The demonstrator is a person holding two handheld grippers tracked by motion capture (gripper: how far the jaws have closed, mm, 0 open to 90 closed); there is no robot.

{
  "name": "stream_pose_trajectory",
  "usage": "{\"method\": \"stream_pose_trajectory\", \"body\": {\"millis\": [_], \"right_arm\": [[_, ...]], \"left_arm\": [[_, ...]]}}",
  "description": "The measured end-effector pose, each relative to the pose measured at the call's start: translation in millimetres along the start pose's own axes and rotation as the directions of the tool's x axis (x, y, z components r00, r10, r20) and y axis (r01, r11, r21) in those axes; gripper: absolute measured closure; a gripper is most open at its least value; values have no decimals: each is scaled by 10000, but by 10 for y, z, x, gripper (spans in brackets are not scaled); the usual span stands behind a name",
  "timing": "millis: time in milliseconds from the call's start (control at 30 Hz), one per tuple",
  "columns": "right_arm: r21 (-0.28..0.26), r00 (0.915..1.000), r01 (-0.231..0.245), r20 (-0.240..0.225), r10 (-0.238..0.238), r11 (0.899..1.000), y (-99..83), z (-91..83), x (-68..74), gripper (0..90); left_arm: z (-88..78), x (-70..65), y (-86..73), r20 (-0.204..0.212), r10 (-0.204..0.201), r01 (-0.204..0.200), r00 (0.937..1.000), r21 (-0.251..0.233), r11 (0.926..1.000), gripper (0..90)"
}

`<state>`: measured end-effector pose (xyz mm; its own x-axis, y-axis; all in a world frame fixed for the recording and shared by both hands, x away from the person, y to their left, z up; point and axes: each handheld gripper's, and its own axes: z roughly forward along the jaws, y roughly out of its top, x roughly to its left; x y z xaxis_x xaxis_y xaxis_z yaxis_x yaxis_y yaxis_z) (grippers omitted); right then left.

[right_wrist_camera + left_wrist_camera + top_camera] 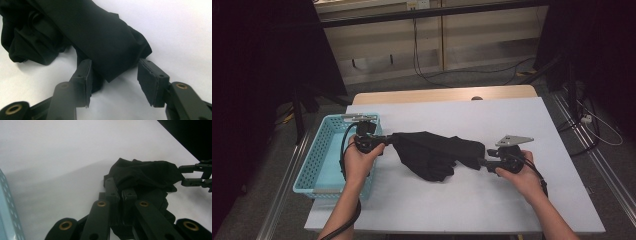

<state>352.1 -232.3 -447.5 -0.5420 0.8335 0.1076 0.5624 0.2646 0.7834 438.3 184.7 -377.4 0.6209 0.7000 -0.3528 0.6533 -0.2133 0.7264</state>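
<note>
Both forearms reach in from the near edge. The left gripper (384,145) is clamped tight on the left end of the black cloth (437,152), which lies bunched mid-table on the white sheet (512,120). The right gripper (113,82) stands half open, the cloth's right end loose between its pads. A blue basket (319,150) sits at the left.

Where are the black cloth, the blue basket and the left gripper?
black cloth (434,150), high view, middle of the bundle.
blue basket (312,160), high view, its left wall.
left gripper (119,191), left gripper view, between the fingertips.
</note>
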Motion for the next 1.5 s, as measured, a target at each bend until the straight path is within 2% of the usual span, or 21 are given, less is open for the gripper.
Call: {"method": "stream_pose_trajectory", "body": {"millis": [100, 200, 267, 367, 433, 567, 600, 633, 700, 733, 833, 933, 1100, 1300, 1500], "right_arm": [[-250, 10000, -25, -81, 23, 9997, 2, -54, 6, 457], [-464, 9999, 25, -167, -33, 9989, 8, -107, 31, 510], [-520, 9991, 275, -296, -291, 9983, 2, -97, 73, 550], [-144, 9956, 880, -312, -885, 9960, 0, -7, 172, 547], [56, 9926, 1211, -92, -1211, 9926, 2, 79, 208, 493], [557, 9918, 1264, 105, -1271, 9904, -7, 235, 196, 452], [726, 9902, 1344, 282, -1367, 9883, -12, 264, 192, 426], [669, 9912, 1256, 330, -1280, 9898, -15, 283, 180, 430], [611, 9942, 1063, 125, -1072, 9925, -15, 302, 163, 450], [583, 9946, 1027, 65, -1033, 9930, -17, 307, 159, 491], [474, 9957, 924, -21, -924, 9946, -12, 294, 149, 717], [273, 9974, 718, 10, -719, 9970, 3, 237, 109, 831], [-577, 9994, 316, -100, -322, 9978, 106, 22, 56, 844], [-1390, 9998, -103, -172, 79, 9902, 248, -213, -15, 852], [-1492, 9998, 18, 205, 13, 9888, 347, -311, -52, 863]], "left_arm": [[-8, 11, -5, -19, -112, 112, 9999, -98, 9999, 869], [-19, 21, -9, -85, -192, 191, 9998, -143, 9997, 869], [-22, 24, -12, -85, -182, 181, 9998, -168, 9997, 869], [-12, 20, -12, -133, -125, 122, 9998, -189, 9997, 869], [-7, 24, -9, -125, -158, 156, 9998, -154, 9998, 869], [-5, 41, 0, -201, -187, 183, 9996, -168, 9997, 869], [-4, 44, 1, -238, -162, 158, 9996, -157, 9998, 869], [-4, 47, 2, -265, -145, 141, 9995, -142, 9998, 869], [-9, 55, 2, -262, -148, 145, 9995, -95, 9998, 869], [-9, 55, 2, -268, -138, 136, 9995, -99, 9999, 869], [-12, 48, 4, -276, -140, 136, 9995, -167, 9998, 869], [-29, 40, 12, -225, -87, 83, 9997, -182, 9998, 869], [-68, 39, 26, -230, -57, 50, 9997, -283, 9996, 870], [-102, 18, 53, -79, -20, 17, 10000, -415, 9991, 870], [-79, -27, 103, 21, 105, -104, 9999, -515, 9986, 870]]}}
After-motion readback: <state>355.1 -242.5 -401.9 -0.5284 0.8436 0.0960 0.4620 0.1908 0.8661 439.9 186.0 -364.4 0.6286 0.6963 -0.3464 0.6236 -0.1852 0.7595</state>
